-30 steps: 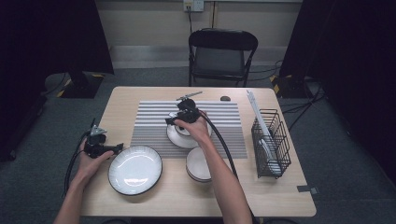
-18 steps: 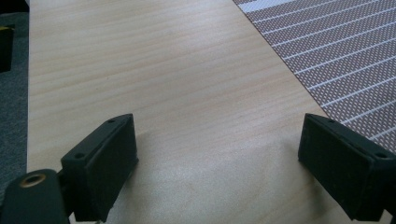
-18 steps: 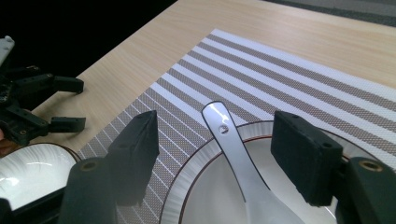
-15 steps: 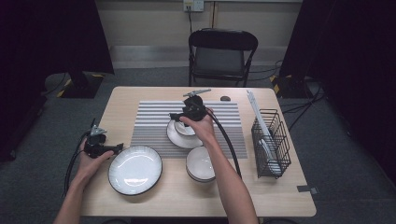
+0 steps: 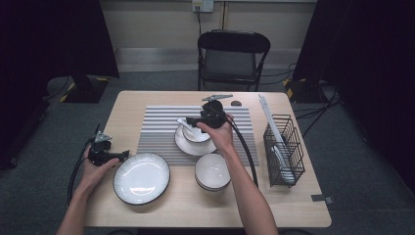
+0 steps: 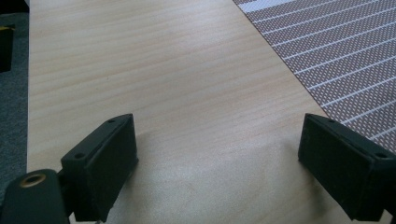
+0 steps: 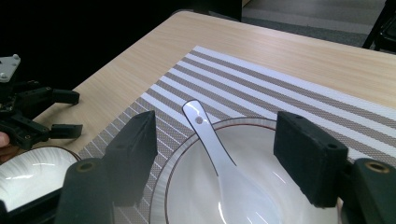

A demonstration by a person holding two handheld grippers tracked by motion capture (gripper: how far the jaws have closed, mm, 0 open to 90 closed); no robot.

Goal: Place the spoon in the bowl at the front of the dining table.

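The right tool [image 7: 212, 154] hangs released, jaws just widened, nothing gripped; the spoon [image 7: 219, 163] lies in the bowl [image 7: 299, 210] right below it. Lifting straight away should avoid nudging the handle. The left tool [image 6: 217, 163] gapes empty above bare tabletop [image 6: 163, 70].

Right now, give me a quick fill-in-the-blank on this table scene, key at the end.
1. The white spoon lies in a ____.
2. The right hand-held gripper has its jaws ____, nothing between the pads.
3. The wire rack stands at the table's ____ edge in the high view.

Key: bowl; open; right
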